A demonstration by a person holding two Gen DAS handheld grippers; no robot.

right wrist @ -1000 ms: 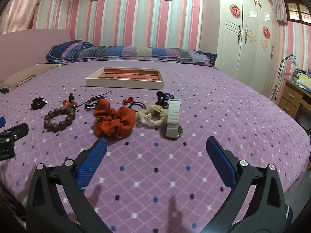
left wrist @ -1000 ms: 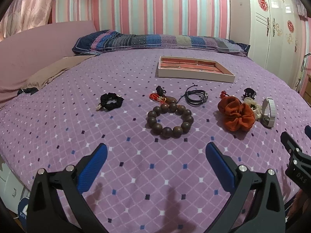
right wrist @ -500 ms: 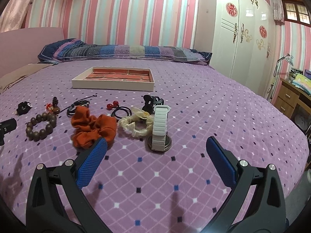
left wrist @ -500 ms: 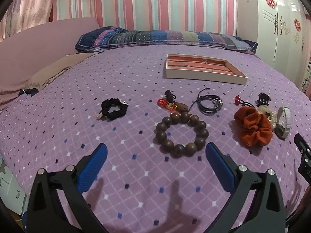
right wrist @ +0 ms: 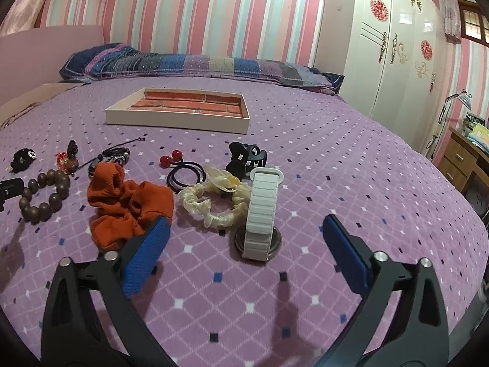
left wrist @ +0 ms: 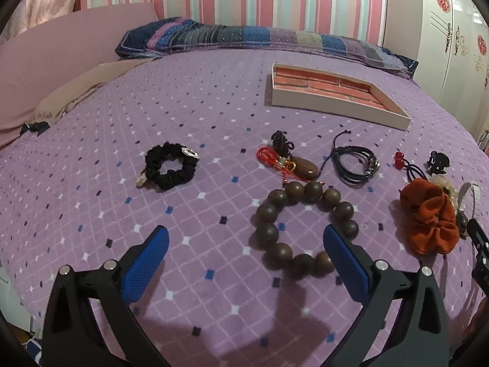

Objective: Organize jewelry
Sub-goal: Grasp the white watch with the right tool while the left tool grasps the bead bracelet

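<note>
A brown wooden bead bracelet lies on the purple bedspread right in front of my open, empty left gripper; its near beads sit beside the right finger. A black scrunchie, a red-cord pendant and a black cord bracelet lie beyond it. My right gripper is open and empty, with a white-strap watch between its fingers, just ahead. An orange scrunchie, cream scrunchie, black hair ties and black claw clip lie nearby. The compartment tray sits farther back.
A striped pillow lies along the head of the bed. A pink headboard stands at the left. A white wardrobe and a wooden desk stand to the right of the bed. The other gripper's tip shows at the right edge.
Both grippers have moved forward and lower toward the bed. The bead bracelet now lies closer to the left gripper, the watch closer to the right. Both stay open.
</note>
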